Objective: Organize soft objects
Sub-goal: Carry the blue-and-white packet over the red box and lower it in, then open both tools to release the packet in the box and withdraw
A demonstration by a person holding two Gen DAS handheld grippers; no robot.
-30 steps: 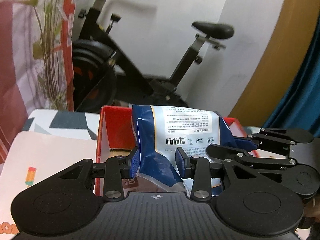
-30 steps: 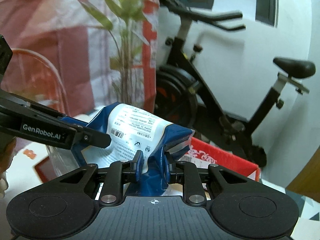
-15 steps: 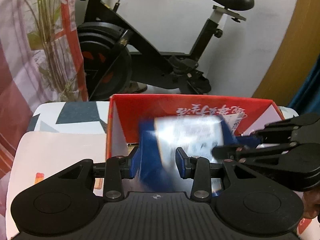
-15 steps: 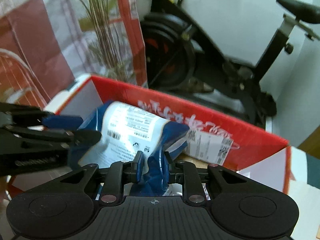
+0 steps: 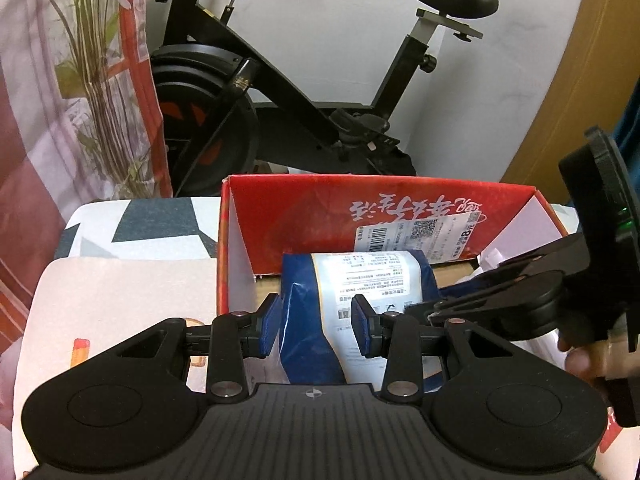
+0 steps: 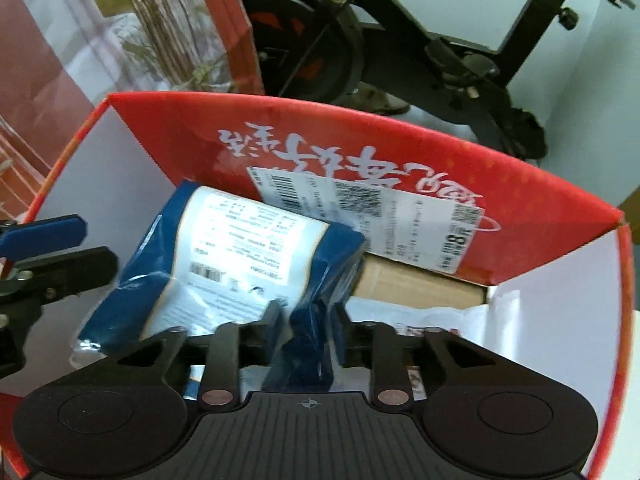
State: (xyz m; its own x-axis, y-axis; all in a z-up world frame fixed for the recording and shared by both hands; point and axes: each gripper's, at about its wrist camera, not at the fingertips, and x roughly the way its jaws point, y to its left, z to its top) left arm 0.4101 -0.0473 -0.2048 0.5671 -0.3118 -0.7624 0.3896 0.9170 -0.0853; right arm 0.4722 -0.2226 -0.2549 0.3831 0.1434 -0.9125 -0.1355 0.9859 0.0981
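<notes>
The right gripper (image 6: 308,320), tilted steeply down at lower centre, has just been easing its jaws apart, though a crumpled fold of the glossy blue-and-white plastic pouch (image 6: 224,256) sits between its pads. The left gripper (image 5: 316,322) pinches the pouch's other end. The pouch lies inside the red cardboard box (image 6: 540,216), against its back wall.

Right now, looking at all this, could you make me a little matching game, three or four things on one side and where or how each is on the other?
Things:
1. blue and white packet
2. red box
3. exercise bike
4. shipping label

Places or states:
a. stands on the floor behind the box
b. stuck on the box's inner wall
c. held over the box's inside
d. open at the top

Pairs: 1-c, 2-d, 3-a, 4-b
</notes>
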